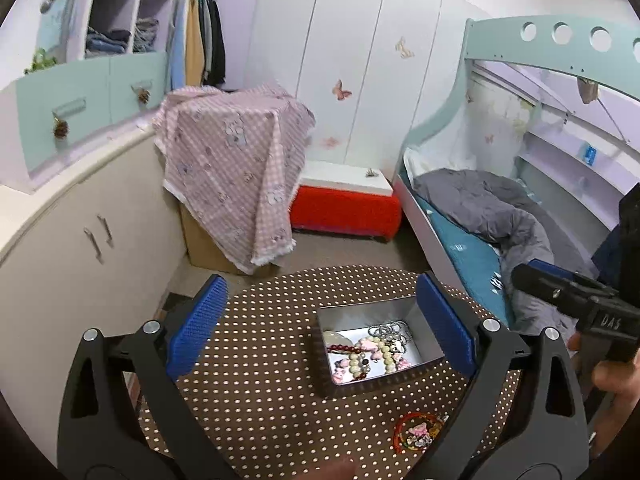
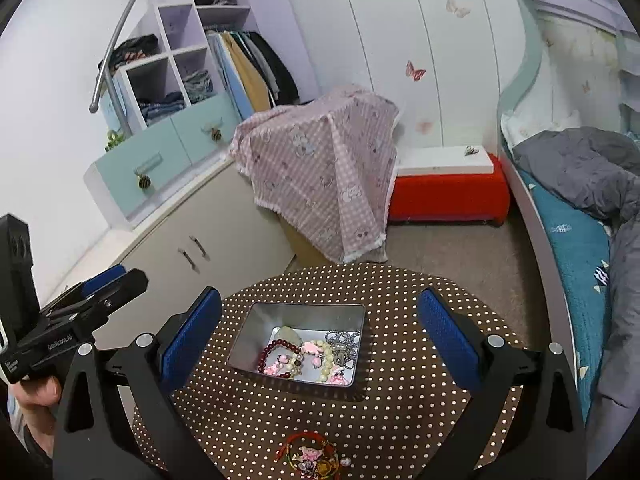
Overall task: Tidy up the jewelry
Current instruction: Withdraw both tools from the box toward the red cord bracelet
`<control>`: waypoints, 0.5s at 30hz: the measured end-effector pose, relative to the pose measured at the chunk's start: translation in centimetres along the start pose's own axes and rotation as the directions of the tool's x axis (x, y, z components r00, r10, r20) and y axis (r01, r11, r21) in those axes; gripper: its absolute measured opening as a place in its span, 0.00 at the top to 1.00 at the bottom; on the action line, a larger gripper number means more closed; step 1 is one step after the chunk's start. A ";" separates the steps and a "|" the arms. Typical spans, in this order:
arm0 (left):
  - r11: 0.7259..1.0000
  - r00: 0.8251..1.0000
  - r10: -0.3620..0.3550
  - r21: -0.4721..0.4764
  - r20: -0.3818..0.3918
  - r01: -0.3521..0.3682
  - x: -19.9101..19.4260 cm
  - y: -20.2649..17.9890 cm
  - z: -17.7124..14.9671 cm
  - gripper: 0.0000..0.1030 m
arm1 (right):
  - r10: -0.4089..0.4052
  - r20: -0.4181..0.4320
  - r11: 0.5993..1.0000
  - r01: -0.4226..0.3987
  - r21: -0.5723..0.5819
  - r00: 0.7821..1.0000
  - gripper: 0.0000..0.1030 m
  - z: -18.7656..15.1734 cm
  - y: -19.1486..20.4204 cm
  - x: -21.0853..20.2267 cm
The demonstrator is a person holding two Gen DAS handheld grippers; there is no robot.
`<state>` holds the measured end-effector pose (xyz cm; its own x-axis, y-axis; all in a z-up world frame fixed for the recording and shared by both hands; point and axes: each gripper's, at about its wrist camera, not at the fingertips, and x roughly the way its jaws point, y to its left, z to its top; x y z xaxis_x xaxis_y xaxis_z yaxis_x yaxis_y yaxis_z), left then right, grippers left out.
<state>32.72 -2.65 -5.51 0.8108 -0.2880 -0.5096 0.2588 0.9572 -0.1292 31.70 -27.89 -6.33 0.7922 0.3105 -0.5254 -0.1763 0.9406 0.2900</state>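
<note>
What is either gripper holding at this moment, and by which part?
Nothing. The left gripper and right gripper are both open above the metal tin, with no jewelry between their fingers. The red charm bracelet lies untouched.

Round brown polka-dot table (image 2: 400, 420), open metal tin (image 2: 256, 332) at its middle, red bracelet (image 2: 310, 454) near the front edge

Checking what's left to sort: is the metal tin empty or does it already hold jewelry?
Not empty: the tin holds bead bracelets; one red bracelet lies outside.
</note>
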 end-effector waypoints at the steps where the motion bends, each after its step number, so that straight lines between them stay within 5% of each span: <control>1: 1.000 1.000 0.006 0.002 0.008 -0.006 -0.1 0.0 0.0 0.09 | -0.001 0.007 1.000 0.001 0.003 1.000 0.08 -0.1 0.0 -0.5; 15: 0.997 0.997 0.028 0.074 0.068 -0.034 -4.7 -2.1 -3.4 0.08 | -0.038 0.067 0.999 0.039 -0.005 0.997 0.08 -2.1 0.2 -5.8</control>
<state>26.57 -3.17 -5.71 0.8516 -0.2618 -0.4541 0.2698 0.9617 -0.0484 25.88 -29.24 -4.88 0.8356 0.2645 -0.4815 -0.1483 0.9525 0.2659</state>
